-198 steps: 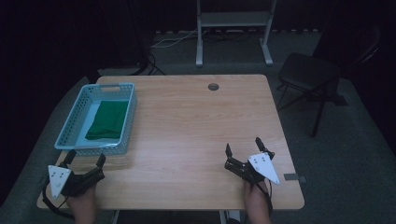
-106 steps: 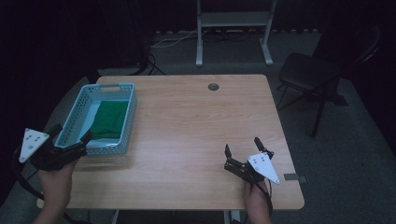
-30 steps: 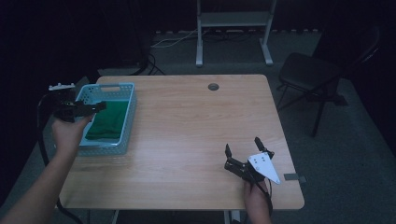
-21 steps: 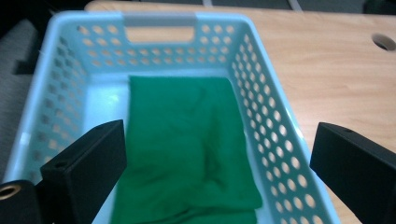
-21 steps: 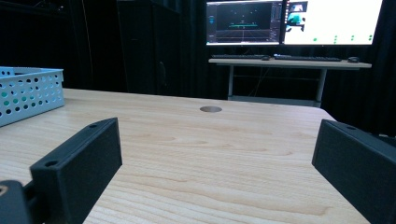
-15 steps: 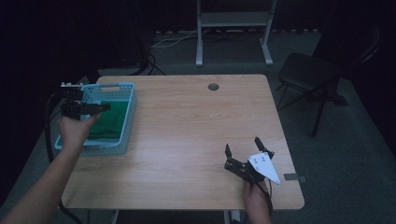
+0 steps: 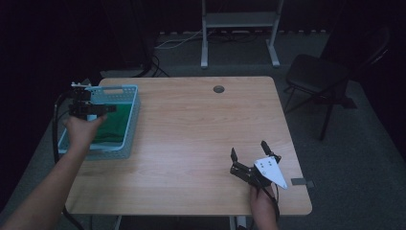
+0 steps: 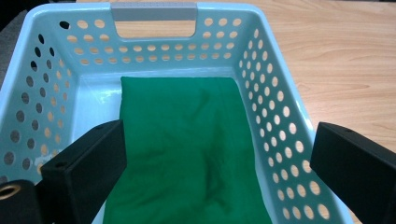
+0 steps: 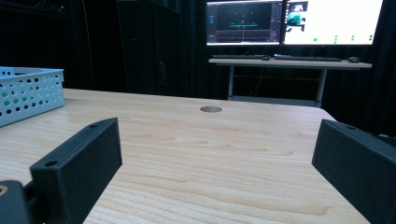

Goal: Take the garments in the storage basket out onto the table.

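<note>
Both grippers spread: L gripper (image 8: 215, 177) over green cloth (image 8: 187, 154) in basket (image 8: 275, 93); R gripper (image 9: 215, 172) idle. Cloth prob. soft, light; pinch a wrinkle mid-cloth.

— Where is the basket (image 7: 130, 125)?
— On the table (image 7: 191, 143), at its left edge, with the cloth (image 7: 114, 125) flat inside it.
— And the left gripper (image 7: 93, 109)?
— Above the basket, over the cloth, jaws wide apart.
— The right gripper (image 7: 249, 158)?
— At the near right corner of the table, well apart from the basket, jaws spread.
— Beyond the table?
— A chair (image 7: 318, 76) to the right, a metal stand (image 7: 239, 28) behind.
</note>
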`<state>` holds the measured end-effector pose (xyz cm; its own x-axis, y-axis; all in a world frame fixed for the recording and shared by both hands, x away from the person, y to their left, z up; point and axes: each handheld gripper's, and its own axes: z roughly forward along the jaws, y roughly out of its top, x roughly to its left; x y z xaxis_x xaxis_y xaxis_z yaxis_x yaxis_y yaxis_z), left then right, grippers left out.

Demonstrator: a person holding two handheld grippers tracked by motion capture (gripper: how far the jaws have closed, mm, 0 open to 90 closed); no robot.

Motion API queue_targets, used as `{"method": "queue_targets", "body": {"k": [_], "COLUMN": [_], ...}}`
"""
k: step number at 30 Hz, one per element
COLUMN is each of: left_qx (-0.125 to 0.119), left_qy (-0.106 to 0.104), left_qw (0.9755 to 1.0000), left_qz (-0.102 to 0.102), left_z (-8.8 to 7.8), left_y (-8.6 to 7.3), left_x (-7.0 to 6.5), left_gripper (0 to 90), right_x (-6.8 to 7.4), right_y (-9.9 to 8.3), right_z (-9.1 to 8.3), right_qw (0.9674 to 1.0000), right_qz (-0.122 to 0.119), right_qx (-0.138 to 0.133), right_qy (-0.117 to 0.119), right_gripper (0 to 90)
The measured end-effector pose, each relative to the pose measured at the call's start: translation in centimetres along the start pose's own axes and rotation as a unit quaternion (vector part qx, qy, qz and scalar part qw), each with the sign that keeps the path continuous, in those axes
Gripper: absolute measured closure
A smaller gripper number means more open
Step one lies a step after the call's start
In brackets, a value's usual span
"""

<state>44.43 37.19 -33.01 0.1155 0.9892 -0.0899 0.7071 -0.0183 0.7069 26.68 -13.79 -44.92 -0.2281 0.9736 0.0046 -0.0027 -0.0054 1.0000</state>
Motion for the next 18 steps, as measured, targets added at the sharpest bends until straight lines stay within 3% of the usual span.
{"method": "queue_targets", "body": {"k": [8,9,12,18], "left_qx": [0.044,0.058,0.063,0.092], "left_qy": [-0.004,-0.006,-0.001,-0.002], "left_qw": [0.9988,0.9982,0.9980,0.9956], "left_qz": [-0.021,-0.017,-0.009,-0.016], "left_z": [2.2,2.6,2.7,3.4], "left_y": [-0.1,-0.2,-0.3,-0.5], "left_x": [0.8,0.8,0.8,1.0], "left_gripper": [3.4,3.4,3.4,3.4], "right_x": [0.0,0.0,0.0,0.0], "right_y": [0.0,0.0,0.0,0.0], "right_z": [0.0,0.0,-0.1,-0.1], "right_qw": [1.0000,1.0000,1.0000,1.0000], "right_qz": [0.001,0.000,0.000,0.001], "right_qx": [0.001,0.001,0.000,0.000], "right_qy": [-0.001,0.000,0.002,0.002], "right_gripper": [0.9,0.9,0.9,0.9]}}
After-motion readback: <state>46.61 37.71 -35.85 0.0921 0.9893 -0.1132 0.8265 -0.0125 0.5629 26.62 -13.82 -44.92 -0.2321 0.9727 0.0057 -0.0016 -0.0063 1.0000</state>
